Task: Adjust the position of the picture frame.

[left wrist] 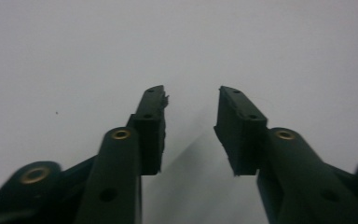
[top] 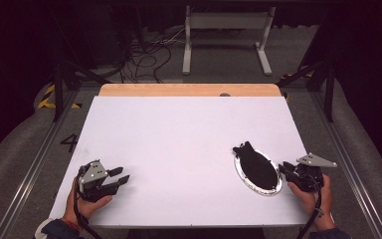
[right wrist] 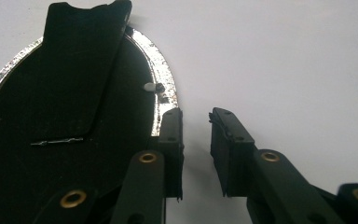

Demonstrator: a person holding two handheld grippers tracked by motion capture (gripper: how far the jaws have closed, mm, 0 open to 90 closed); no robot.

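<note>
The desk (top: 179,149) has a smooth, matt white top that looks like paper or laminate, and a strip of pale, bare wood (top: 189,90) shows along its far edge. The oval plate (right wrist: 161,77) has a shiny, metallic rim with a mirror-like gloss, flecked and uneven in places. On it lies a black piece (right wrist: 81,60) that looks like matt, soft cloth or felt. Both grippers, left (left wrist: 189,109) and right (right wrist: 196,126), are matt black plastic with small brass-coloured metal rivets; their jaws carry dull, rubbery black pads, slightly frayed at the edges.
</note>
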